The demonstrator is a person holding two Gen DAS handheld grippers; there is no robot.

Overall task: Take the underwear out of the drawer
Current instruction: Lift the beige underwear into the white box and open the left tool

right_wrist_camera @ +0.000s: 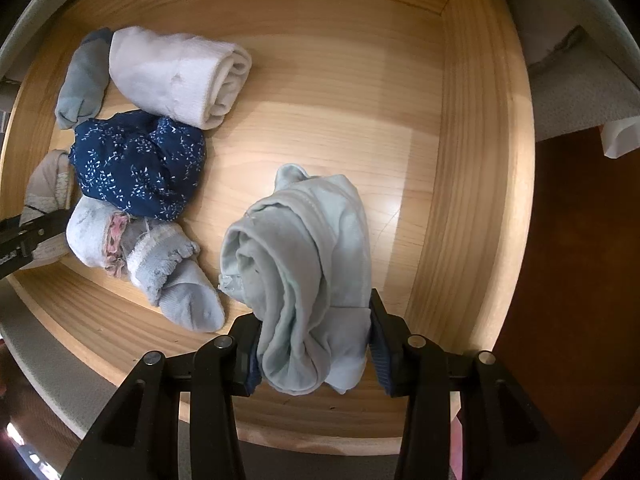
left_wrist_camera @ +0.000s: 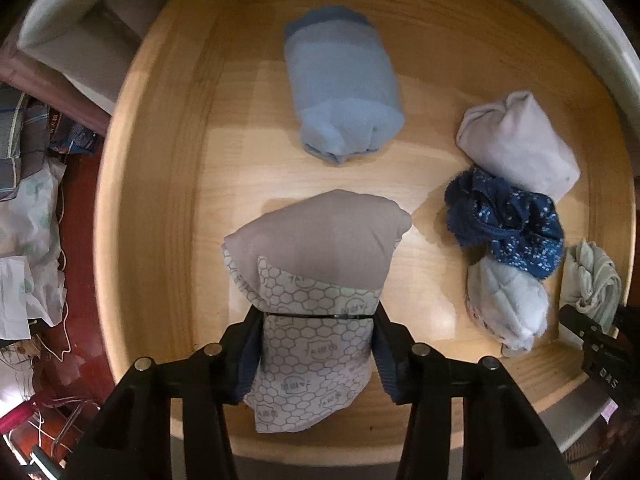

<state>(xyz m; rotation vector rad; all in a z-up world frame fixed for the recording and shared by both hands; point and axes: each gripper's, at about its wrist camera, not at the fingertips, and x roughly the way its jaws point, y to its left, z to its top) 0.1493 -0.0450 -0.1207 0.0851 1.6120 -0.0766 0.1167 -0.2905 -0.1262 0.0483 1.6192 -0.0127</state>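
Wooden drawer, six rolled garments, each gripper clamping one, four loose.

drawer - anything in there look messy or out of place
Mostly tidy rolls, but the navy floral piece is a crumpled wad, not rolled, and lies against the white roll and the grey-white bundle, whose lace trim spills loose. Both tongs, left and right, grip a roll each.

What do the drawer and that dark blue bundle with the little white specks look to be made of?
The drawer looks like pale wood, smooth and faintly glossy: grain lines and a soft sheen show. The dark blue bundle looks like thin printed fabric, perhaps cotton, crumpled in soft folds.
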